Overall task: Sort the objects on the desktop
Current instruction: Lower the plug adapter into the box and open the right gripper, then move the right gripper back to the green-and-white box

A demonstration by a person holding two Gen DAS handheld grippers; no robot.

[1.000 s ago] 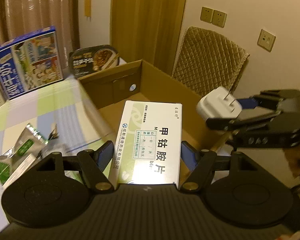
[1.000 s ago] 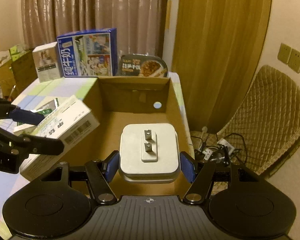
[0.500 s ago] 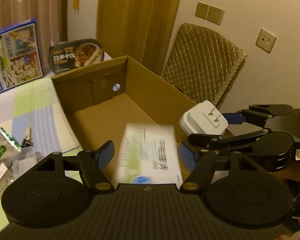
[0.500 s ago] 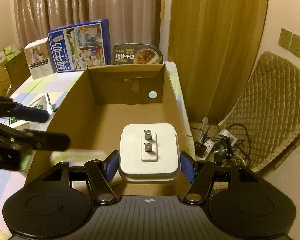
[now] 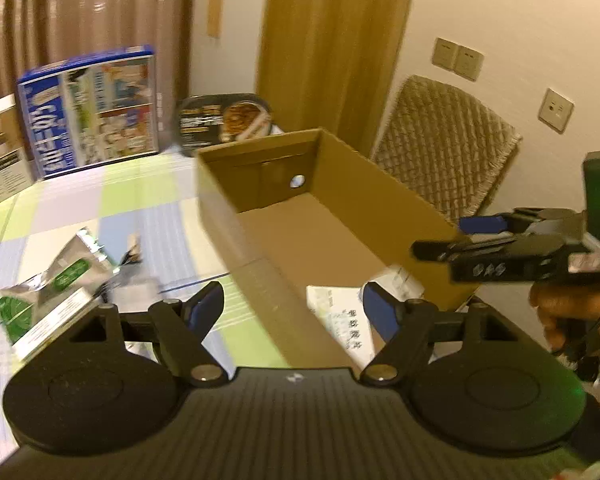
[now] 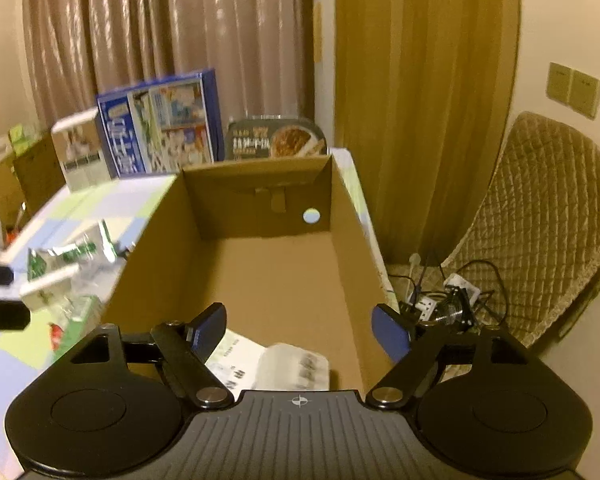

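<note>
The left gripper has its jaws opening, spread wide with nothing between the blue pads; through the gap show the near wall of the carton and a strip of the checked worktop. The right gripper is likewise opening, its jaws wide apart and empty, hanging over the carton's near end. In the left wrist view it comes in side-on from the right, over the carton's right wall, held by a hand. Both task items lie loose on the carton floor at the near end: the medicine box, flat white card with green print and dark characters, and the charger, a white rounded plastic block, blurred, lying against or partly on the box; which, I cannot tell. The carton is plain brown corrugated board, rectangular, open-topped, with a round hole in its far wall. On the worktop left of it lie a crinkled silver-and-green foil pouch and a small white box beside it. Behind the carton stand a glossy blue printed box and a dark oval meal tray propped on edge. A quilted tan chair back stands to the right.
</note>
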